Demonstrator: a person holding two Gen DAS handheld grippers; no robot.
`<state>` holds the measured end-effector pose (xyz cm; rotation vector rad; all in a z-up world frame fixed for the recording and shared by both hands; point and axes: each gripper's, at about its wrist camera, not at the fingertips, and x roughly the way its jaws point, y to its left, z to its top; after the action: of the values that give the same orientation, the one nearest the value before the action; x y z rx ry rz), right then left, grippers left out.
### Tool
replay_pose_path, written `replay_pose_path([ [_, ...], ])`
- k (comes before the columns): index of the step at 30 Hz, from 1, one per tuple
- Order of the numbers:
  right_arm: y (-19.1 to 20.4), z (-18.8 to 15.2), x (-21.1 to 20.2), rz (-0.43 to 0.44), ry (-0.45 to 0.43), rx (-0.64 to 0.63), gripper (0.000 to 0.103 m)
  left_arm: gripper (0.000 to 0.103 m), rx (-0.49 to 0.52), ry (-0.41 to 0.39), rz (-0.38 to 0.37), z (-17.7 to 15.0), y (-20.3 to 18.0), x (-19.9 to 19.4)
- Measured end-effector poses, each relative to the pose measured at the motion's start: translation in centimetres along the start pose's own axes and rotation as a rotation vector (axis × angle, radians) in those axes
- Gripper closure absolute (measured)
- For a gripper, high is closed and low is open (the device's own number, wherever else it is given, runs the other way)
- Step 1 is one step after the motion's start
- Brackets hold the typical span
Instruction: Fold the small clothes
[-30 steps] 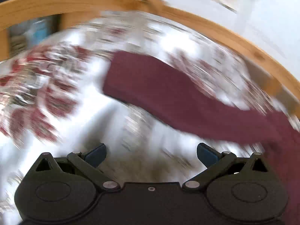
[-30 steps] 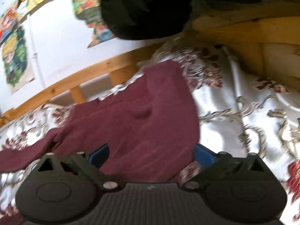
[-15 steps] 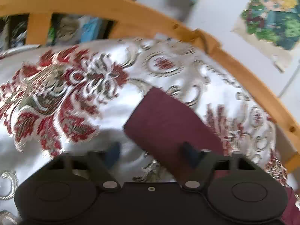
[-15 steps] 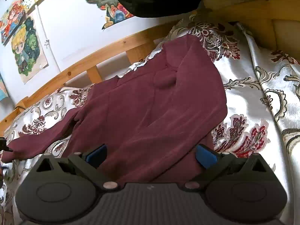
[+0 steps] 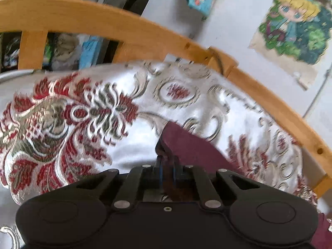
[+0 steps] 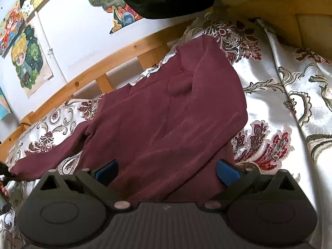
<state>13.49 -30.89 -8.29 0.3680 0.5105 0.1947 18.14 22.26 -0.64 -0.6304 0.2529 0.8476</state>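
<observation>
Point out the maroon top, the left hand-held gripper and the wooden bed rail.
maroon top (image 6: 166,114), right wrist view, chest panel.
left hand-held gripper (image 5: 167,166), left wrist view, between its fingertips.
wooden bed rail (image 5: 83,20), left wrist view, top bar.

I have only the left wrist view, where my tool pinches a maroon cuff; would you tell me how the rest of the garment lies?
Observer: The maroon sweater lies spread flat on the floral bedspread, beside the wooden bed rail.
Operator: Where does my sleeve run?
Observer: The sleeve stretches straight out sideways from the body to your left tool, whose jaws have just been closing with the cuff between them.
Operator: And the right tool?
Observer: The right tool hangs open over the sweater's near edge, gripping nothing.
</observation>
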Motion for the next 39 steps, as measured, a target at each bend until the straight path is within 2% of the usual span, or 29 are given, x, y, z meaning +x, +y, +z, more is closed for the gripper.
replay_pose_path([
  [3,-0.1,0.1,0.0,0.014,0.002,0.015,0.0,0.095,0.051,-0.057,-0.089,0.3,-1.3,-1.8],
  [5,-0.1,0.1,0.0,0.016,0.001,0.021,0.0,0.095,0.088,-0.098,-0.179,0.6,-2.7,-3.4],
  [9,-0.2,0.2,-0.3,0.013,-0.011,0.031,0.0,0.095,0.19,-0.185,-0.421,1.1,-6.8,-7.5],
  [14,-0.9,0.9,-0.9,0.0,-0.038,0.05,0.0,0.095,0.44,-0.316,-0.779,-0.5,-12.1,-14.3],
  [16,-1.3,1.2,-1.2,-0.011,-0.052,0.056,0.0,0.095,0.506,-0.305,-0.903,-1.7,-13.6,-16.4],
  [19,-2.1,1.7,-1.5,-0.031,-0.074,0.067,0.0,0.095,0.577,-0.237,-1.069,-4.1,-15.3,-18.8],
  [22,-2.9,2.1,-1.8,-0.05,-0.093,0.082,0.0,0.095,0.655,-0.155,-1.192,-6.8,-16.5,-20.3],
  [25,-3.7,2.4,-1.9,-0.07,-0.107,0.093,0.0,0.095,0.711,-0.057,-1.277,-9.8,-17.5,-21.3],
  [29,-4.4,2.7,-2.1,-0.079,-0.124,0.104,0.0,0.095,0.784,0.066,-1.336,-13.6,-18.0,-21.9],
  [32,-4.4,2.8,-2.1,-0.085,-0.13,0.095,0.0,0.095,0.827,0.155,-1.34,-15.6,-18.0,-21.3],
  [39,-4.2,2.9,-2.4,-0.102,-0.148,0.075,0.0,0.093,0.849,0.324,-1.32,-18.9,-16.0,-20.4],
])
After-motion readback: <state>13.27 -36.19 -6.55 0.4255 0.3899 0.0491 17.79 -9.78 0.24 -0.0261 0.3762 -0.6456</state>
